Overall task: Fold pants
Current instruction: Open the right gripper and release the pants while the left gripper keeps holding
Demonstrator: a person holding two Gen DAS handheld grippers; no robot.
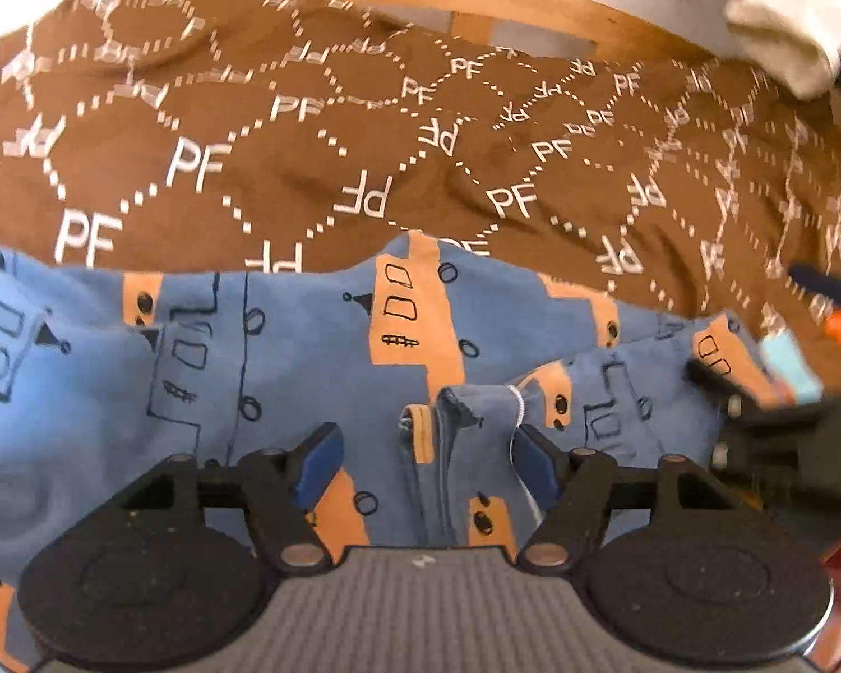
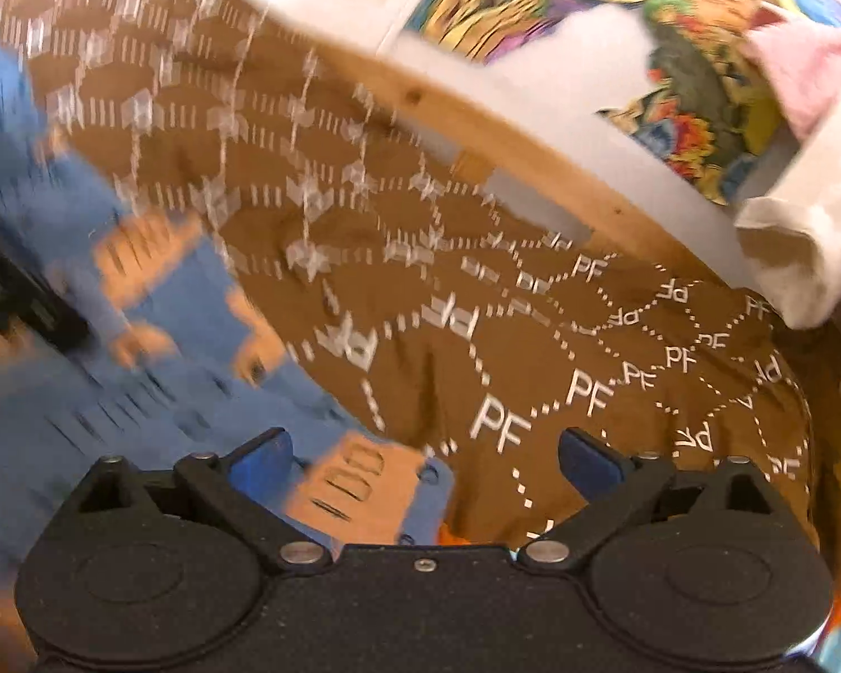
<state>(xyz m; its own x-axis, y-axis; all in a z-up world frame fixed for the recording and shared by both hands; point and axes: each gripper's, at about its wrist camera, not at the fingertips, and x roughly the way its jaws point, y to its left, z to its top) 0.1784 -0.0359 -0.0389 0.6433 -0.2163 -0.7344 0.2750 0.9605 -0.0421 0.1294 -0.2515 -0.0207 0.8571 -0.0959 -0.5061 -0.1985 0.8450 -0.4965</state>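
Lay spread on a brown bedspread (image 1: 286, 157): blue pants (image 1: 286, 359) with orange patches, a folded hem bunched just ahead of the left gripper (image 1: 426, 462). Stood apart, the left jaws, fabric between them but not pressed. Gaped wide over the pants' edge and bedspread, the right gripper (image 2: 425, 462), gripping nothing. Showed at the far right of the left view, blurred. Ran behind, a wooden bed frame (image 1: 532, 11).
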